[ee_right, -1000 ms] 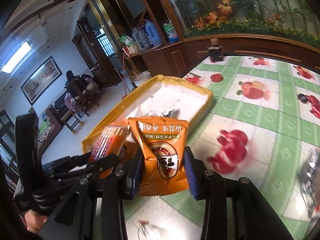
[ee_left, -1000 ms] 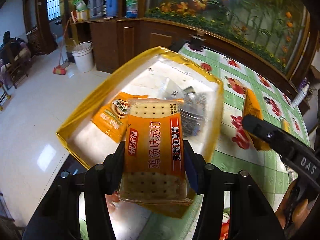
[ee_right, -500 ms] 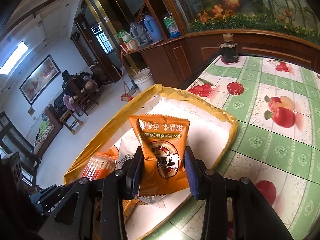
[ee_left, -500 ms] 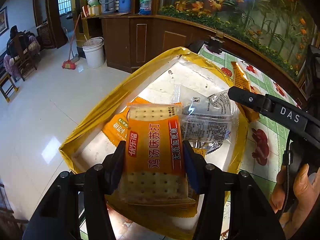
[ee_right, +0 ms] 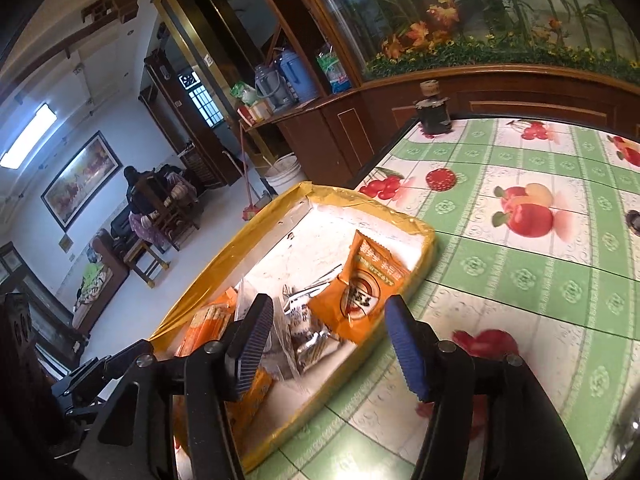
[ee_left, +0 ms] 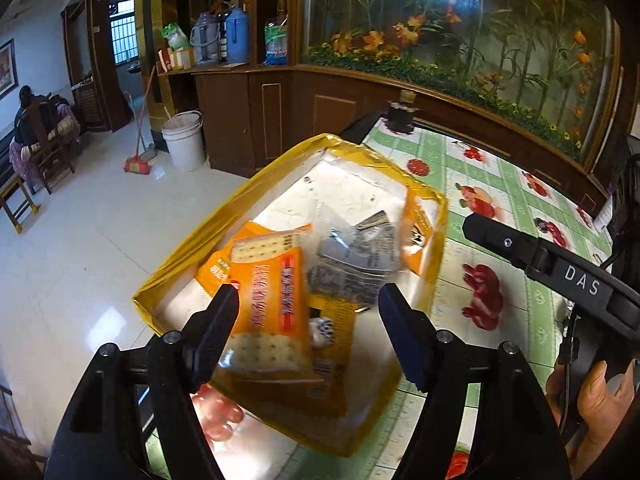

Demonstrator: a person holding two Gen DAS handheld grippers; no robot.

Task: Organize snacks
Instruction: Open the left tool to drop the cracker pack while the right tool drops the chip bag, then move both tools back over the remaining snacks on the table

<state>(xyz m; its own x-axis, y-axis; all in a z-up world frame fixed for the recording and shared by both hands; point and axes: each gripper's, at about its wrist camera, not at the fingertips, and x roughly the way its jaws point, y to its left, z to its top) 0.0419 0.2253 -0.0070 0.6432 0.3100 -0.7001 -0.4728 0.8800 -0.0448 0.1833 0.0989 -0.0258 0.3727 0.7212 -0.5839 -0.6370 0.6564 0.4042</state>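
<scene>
Right, both sets of jaws stand wide, the left gripper [ee_left: 308,306] empty above the cracker pack [ee_left: 272,300], the right gripper [ee_right: 329,320] empty too; crackers look light, crinkly, brittle, so pinch the long edges gently; beyond, the orange packet [ee_right: 362,294] leans inside the yellow tray [ee_right: 428,236] on the tablecloth [ee_right: 520,280].

One yellow-rimmed tray [ee_left: 188,258] sits mid-frame on one bench [ee_right: 520,280]. In it lie two cracker packs [ee_left: 276,292], one clear-wrapped silver packet [ee_left: 352,264], and one orange snack pouch [ee_right: 364,292] at the tray's right side. Upper left of the left wrist view: one white bucket [ee_left: 184,140], one broom [ee_left: 138,160], and two thermos jugs [ee_left: 236,36]. Two claws [ee_left: 308,300] show, one per view, both spread wide.
</scene>
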